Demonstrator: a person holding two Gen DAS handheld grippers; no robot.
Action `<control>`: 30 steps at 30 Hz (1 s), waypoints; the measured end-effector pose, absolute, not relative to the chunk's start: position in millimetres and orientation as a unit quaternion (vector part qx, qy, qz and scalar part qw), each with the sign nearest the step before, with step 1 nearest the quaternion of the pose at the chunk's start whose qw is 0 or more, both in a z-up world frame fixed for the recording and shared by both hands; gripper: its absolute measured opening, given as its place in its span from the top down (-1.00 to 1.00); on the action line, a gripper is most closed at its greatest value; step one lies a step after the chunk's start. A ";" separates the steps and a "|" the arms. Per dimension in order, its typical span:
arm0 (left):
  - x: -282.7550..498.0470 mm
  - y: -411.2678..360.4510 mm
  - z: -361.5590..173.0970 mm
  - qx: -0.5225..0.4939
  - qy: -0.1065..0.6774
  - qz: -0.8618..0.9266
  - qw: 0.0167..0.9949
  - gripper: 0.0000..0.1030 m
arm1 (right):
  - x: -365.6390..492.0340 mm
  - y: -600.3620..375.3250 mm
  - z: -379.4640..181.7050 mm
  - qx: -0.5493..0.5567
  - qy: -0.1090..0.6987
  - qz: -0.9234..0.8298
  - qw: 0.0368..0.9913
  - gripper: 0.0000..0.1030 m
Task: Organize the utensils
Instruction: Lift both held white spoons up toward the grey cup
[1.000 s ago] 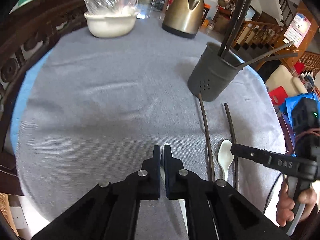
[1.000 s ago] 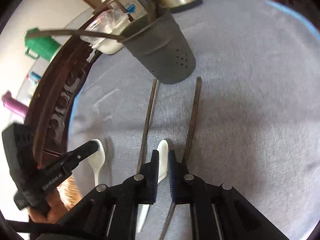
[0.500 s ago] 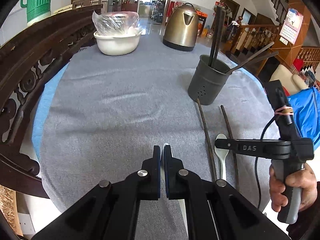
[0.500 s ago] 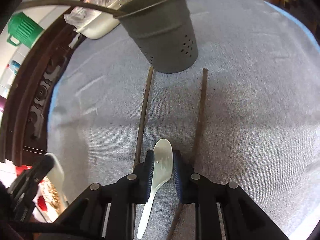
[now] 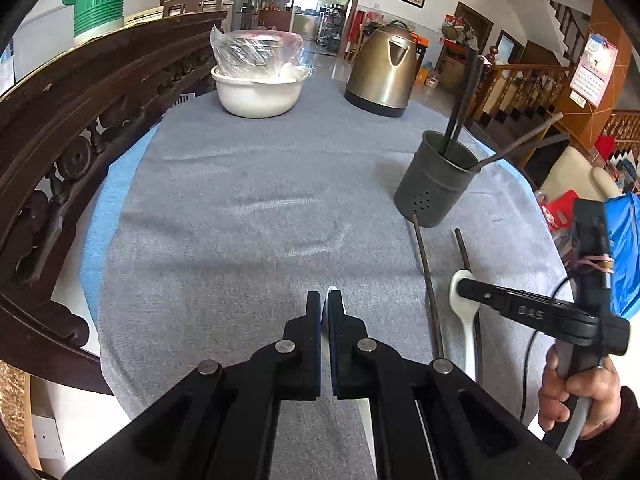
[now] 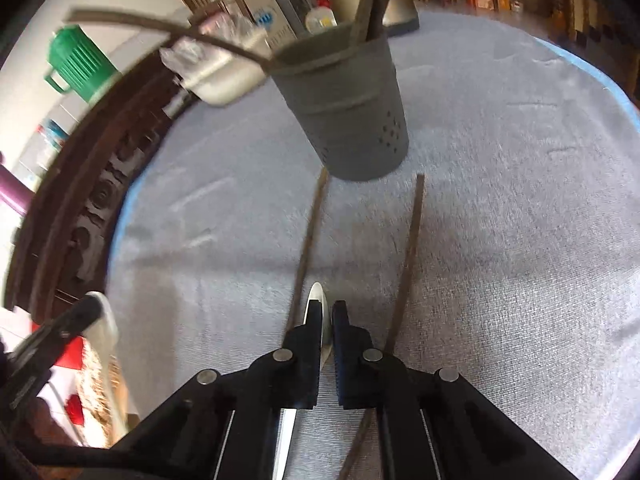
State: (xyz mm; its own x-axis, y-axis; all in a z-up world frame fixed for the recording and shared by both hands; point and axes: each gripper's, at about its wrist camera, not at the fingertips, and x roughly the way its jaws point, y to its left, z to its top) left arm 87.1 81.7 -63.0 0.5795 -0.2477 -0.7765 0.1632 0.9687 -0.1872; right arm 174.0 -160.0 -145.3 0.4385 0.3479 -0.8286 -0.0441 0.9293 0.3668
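Observation:
My left gripper [image 5: 325,304] is shut on a white spoon [image 5: 332,292], held above the grey cloth. My right gripper [image 6: 327,312] is shut on a second white spoon [image 6: 316,296]; it also shows in the left wrist view [image 5: 464,308], its bowl pinched by my right gripper [image 5: 466,285]. A grey perforated utensil holder [image 5: 436,184] with several dark chopsticks stands ahead; in the right wrist view the holder [image 6: 352,116] is close in front. Two dark chopsticks [image 6: 308,248] [image 6: 408,256] lie on the cloth either side of my right gripper.
A white bowl covered in plastic [image 5: 260,84] and a metal kettle [image 5: 384,72] stand at the far edge of the table. A carved dark wooden chair back [image 5: 72,152] runs along the left. The table edge is just below my grippers.
My right gripper has closed on the second white spoon and turned it on edge. My left gripper has pulled back and risen a little, still holding its spoon.

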 end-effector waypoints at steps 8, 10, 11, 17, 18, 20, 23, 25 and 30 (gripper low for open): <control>111.2 80.4 -44.3 -0.049 0.420 -0.102 0.901 0.93 | 154.6 -201.1 -113.4 0.234 0.435 0.118 0.861 0.89; 122.9 80.5 -35.3 -0.048 0.406 -0.097 0.907 0.93 | 151.5 -219.8 -104.2 0.259 0.411 0.104 0.868 0.89; 129.9 80.8 -30.0 -0.046 0.397 -0.093 0.912 0.93 | 150.1 -230.3 -99.2 0.269 0.398 0.093 0.872 0.89; 185.1 82.3 2.0 -0.042 0.347 -0.072 0.934 0.93 | 148.9 -288.6 -74.9 0.298 0.334 0.014 0.894 0.89; 194.6 81.9 6.2 -0.040 0.339 -0.070 0.937 0.93 | 153.5 -294.6 -73.1 0.303 0.324 0.002 0.896 0.89; 214.1 79.0 14.4 -0.036 0.327 -0.069 0.942 0.93 | 162.0 -309.9 -67.7 0.307 0.306 -0.019 0.901 0.89; 243.3 75.1 23.9 -0.041 0.312 -0.080 0.946 0.93 | 186.2 -329.5 -61.3 0.319 0.281 -0.037 0.904 0.89; 259.9 70.9 28.9 -0.042 0.301 -0.089 0.948 0.93 | 198.8 -335.5 -55.4 0.317 0.263 -0.045 0.910 0.89; 300.7 51.5 35.5 -0.040 0.277 -0.134 0.951 0.93 | 241.0 -342.0 -45.4 0.323 0.217 -0.039 0.920 0.89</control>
